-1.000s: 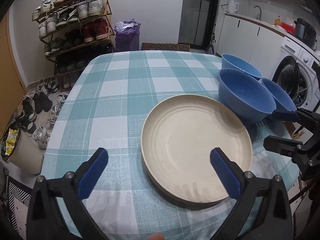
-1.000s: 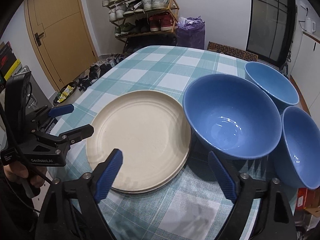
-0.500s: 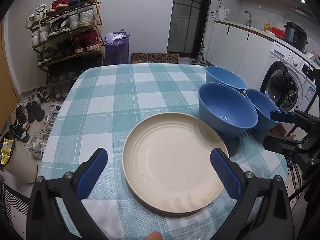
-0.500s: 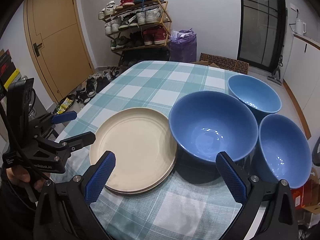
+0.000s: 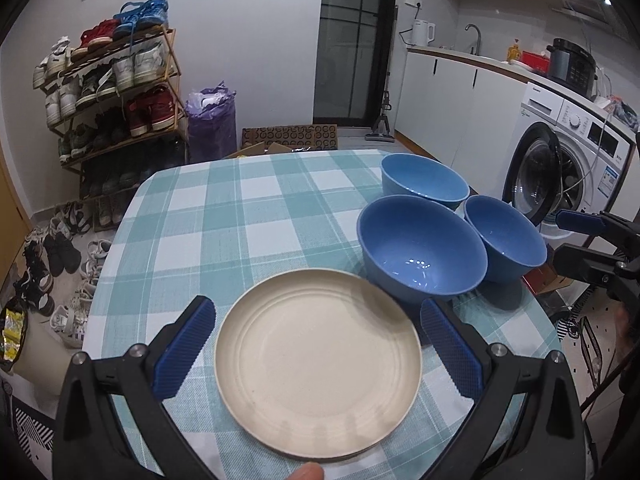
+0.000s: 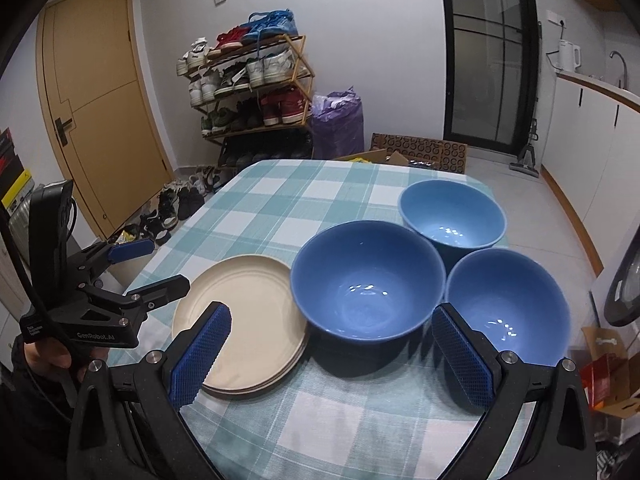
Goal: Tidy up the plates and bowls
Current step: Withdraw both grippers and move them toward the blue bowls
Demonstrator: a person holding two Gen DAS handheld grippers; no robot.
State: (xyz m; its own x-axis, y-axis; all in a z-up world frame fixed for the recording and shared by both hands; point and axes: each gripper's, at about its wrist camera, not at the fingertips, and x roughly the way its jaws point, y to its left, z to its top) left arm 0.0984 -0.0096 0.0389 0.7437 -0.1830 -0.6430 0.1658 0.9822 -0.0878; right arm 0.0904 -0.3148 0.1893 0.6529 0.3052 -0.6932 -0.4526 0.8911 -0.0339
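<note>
A stack of cream plates (image 5: 320,356) (image 6: 240,312) lies on the checked tablecloth (image 5: 224,232) near the front edge. Right of it stand three blue bowls close together: a large dark one (image 5: 420,248) (image 6: 368,280), a smaller dark one (image 5: 506,236) (image 6: 508,304) and a light blue one (image 5: 424,184) (image 6: 452,216) behind. My left gripper (image 5: 317,305) (image 6: 160,264) hovers open above the plates, its fingers wider than the stack. Open too, my right gripper (image 6: 332,312) (image 5: 562,237) hangs in front of the large bowl. Neither holds anything.
The small bowl sits close to the table's right edge (image 5: 532,316). Beyond the table are a shoe rack (image 5: 116,92), a purple bag (image 5: 210,124), a washing machine (image 5: 560,160) and a cardboard box (image 6: 608,364) on the floor. A hand (image 6: 44,356) holds the left gripper.
Both grippers have drawn back and upward from the dishes, so plates and bowls look smaller and farther. Both stay open. The dishes have not moved.
</note>
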